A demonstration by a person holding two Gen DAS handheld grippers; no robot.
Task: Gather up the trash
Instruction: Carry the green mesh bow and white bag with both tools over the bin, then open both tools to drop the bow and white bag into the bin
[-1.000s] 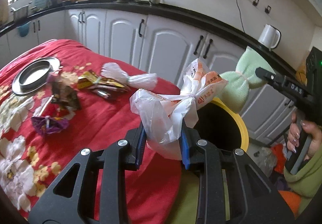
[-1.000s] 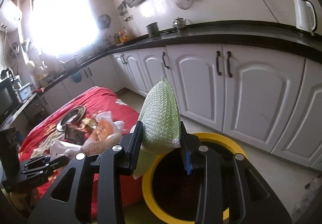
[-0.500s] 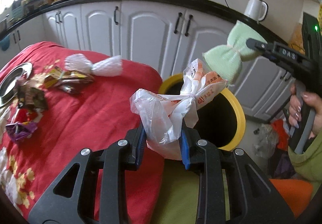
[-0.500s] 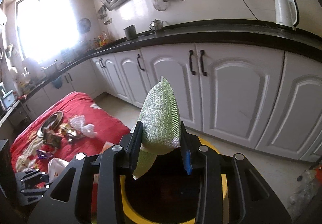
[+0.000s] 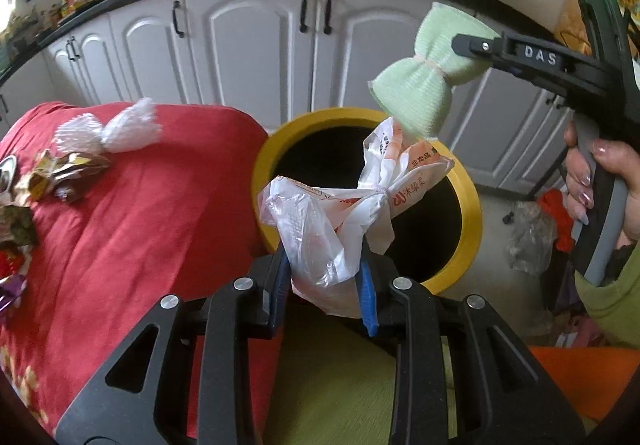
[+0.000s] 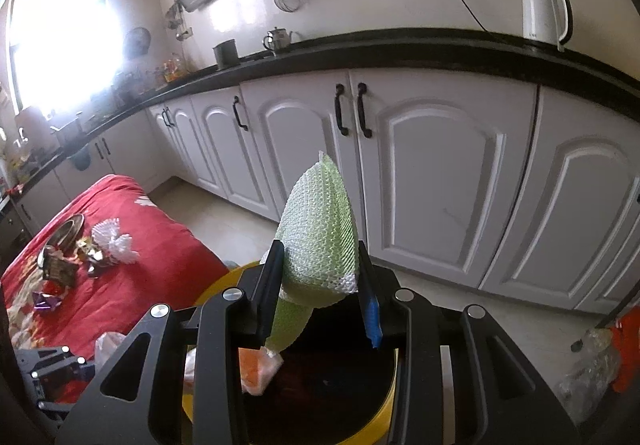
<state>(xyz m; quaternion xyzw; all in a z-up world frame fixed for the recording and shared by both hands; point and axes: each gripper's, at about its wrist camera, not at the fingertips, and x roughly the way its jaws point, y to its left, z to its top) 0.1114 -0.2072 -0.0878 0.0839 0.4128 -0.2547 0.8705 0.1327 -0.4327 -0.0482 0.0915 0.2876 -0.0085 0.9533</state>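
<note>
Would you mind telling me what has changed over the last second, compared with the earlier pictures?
Both grippers have carried their loads from beside the red table toward the yellow-rimmed bin: the left gripper now holds the white plastic bag over its opening, and the right gripper holds the green foam net above it. Nothing was released. The wrappers and white foam net stayed on the table.

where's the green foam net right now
The green foam net is clamped in the right gripper, held in the air above the yellow-rimmed bin, just over the plastic bag that the left gripper holds.
</note>
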